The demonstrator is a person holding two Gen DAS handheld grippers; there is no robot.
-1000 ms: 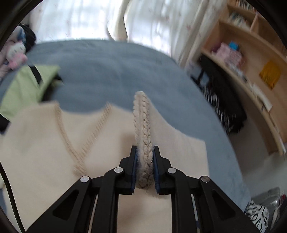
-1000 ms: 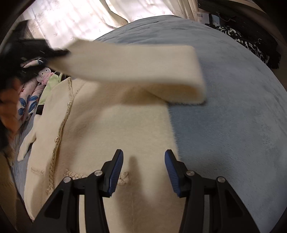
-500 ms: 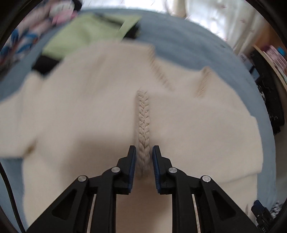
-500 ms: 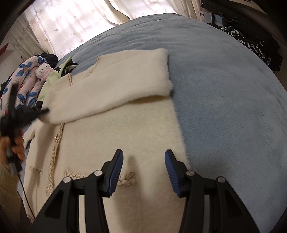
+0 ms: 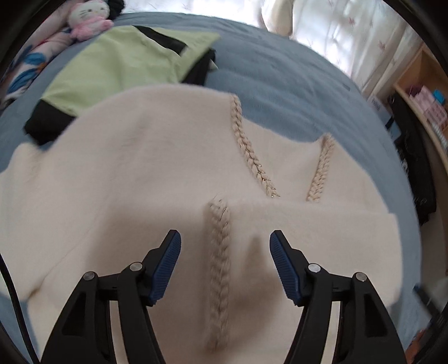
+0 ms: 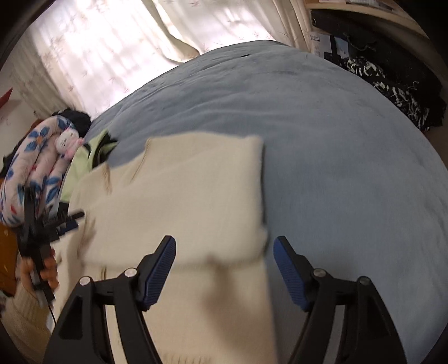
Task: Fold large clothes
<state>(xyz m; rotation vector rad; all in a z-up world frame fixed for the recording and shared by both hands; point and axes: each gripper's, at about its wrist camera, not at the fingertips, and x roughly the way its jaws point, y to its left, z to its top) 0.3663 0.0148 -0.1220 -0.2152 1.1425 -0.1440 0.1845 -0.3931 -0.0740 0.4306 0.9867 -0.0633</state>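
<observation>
One cream cardigan [image 5: 134, 179] lies spread on the blue bedspread [image 5: 294, 84], and two grippers work over it. The left gripper [image 5: 225, 263] hangs above the garment with its jaws opening; the braided cuff [image 5: 219, 252] of one sleeve, folded across the body, lies in the gap, and neither blue pad presses on it. The right gripper [image 6: 224, 268] also has its jaws opening, standing wide above the folded sleeve's outer edge and holding nothing. Three braided strips show in the left wrist view: the cuff and two neckline trims [image 5: 249, 151] that meet in a V. Beyond the cardigan lies one green garment [image 5: 120, 58] with black bands, and at the bed's far end sit one plush cat toy [image 5: 88, 16] and one flowered pillow [image 6: 30, 173]. In the right wrist view the left gripper shows again at the picture's left, blurred, with one hand [image 6: 42, 268] around its handle. The cardigan's hem is cut off by the lower frame in both views, and motion blur softens the sleeve's edges. Shelves and dark clothing at the right rim are too distorted to count.
</observation>
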